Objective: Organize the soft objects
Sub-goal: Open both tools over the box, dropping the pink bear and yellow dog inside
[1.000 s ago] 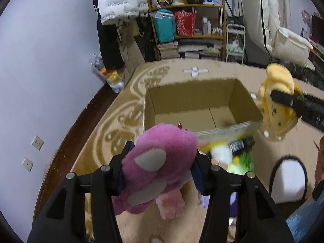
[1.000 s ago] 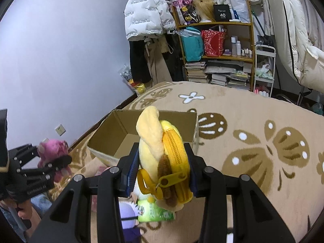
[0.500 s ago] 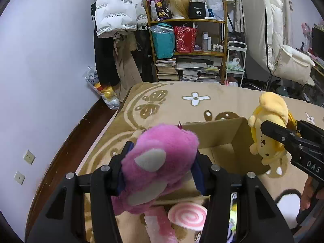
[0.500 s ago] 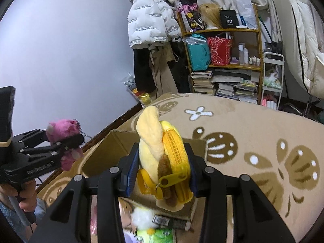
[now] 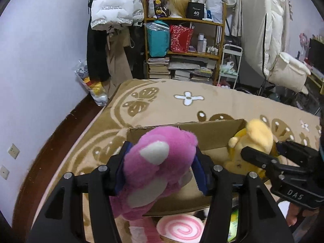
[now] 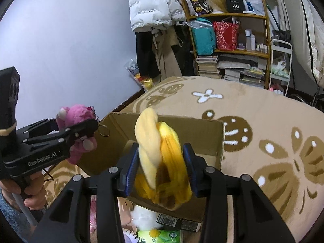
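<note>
A pink plush bear [image 5: 160, 162] sits between the pads of my left gripper [image 5: 161, 151], whose jaws are opening slightly while the pads still press the fur. It hangs at the near left corner of the open cardboard box [image 5: 212, 135]. My right gripper [image 6: 161, 151] is shut on a yellow plush pouch [image 6: 162, 154] with a zipper, held over the box's near rim [image 6: 202, 135]. Each wrist view shows the other tool: the yellow plush [image 5: 257, 139] at the right, the pink bear [image 6: 75, 117] at the left.
A beige patterned rug [image 5: 162, 101] covers the floor. In front of the box lie a pink swirl cushion [image 5: 180, 226], a white fluffy toy [image 6: 143, 216] and a green packet [image 6: 158, 236]. A crowded shelf [image 5: 182, 46] stands behind. A hand [image 6: 32, 194] grips the left tool.
Both grippers have moved forward and come in over the box's near edge, each still carrying its plush. The box now lies lower and closer in both views.
</note>
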`<state>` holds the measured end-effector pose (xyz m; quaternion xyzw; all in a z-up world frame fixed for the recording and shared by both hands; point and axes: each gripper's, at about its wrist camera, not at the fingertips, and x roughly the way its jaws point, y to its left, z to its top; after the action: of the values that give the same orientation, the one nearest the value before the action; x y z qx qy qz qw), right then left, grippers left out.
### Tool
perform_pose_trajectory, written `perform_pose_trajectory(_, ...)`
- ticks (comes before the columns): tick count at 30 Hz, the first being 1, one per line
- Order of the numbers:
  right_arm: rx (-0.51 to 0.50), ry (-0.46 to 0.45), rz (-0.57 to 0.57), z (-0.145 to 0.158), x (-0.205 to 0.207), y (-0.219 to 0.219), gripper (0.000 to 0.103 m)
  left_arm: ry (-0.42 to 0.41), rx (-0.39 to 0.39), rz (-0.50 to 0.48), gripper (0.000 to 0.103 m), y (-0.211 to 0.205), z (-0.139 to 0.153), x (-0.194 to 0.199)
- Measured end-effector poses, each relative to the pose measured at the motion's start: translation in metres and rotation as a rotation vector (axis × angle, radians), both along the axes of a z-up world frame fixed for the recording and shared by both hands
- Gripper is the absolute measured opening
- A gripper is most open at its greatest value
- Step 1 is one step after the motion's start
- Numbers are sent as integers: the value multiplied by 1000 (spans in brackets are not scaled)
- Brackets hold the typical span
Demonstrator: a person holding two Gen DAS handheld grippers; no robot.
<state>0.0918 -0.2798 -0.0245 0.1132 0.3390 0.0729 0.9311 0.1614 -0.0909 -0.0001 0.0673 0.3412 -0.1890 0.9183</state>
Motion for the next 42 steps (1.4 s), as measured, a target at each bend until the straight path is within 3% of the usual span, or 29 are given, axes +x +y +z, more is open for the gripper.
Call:
perform_pose_trajectory(4, 5, -10, -9, 4, -5, -2, 48, 1, -40, -23, 55, 0, 4, -3)
perform_pose_trajectory(6, 3, -19, -12, 7, -7, -2, 57, 3, -44, -23, 55, 0, 4, -4)
perform_pose_trajectory(8, 2, -27, -22, 9, -9, -3, 57, 3, -38, -20, 56, -2, 3, -4)
perform_pose_trajectory(10, 4, -26, -23, 10, -10, -3, 59, 9, -37, -13, 66, -3, 2, -4)
perform_pose_trajectory(12, 2, -21, -30, 10, -11, -4, 78, 11, -42, 1, 86, -1, 2, -3)
perform_pose_trajectory(17, 19, -25, -52, 12, -16, -8, 83, 17, -21, 21, 90, 0, 3, -4)
perform_pose_trajectory(22, 42, -26, -72, 15, -23, -12, 99, -7, 15, 49, 95, 4, 10, -12)
perform_pose_trajectory(29, 51, 9, -92, 16, -36, -13, 102, -59, 59, 103, 101, 21, 29, -36)
perform_pose_trajectory(42, 17, 29, -105, 21, -80, 1, 103, -56, 86, 156, 102, 56, 46, -84)
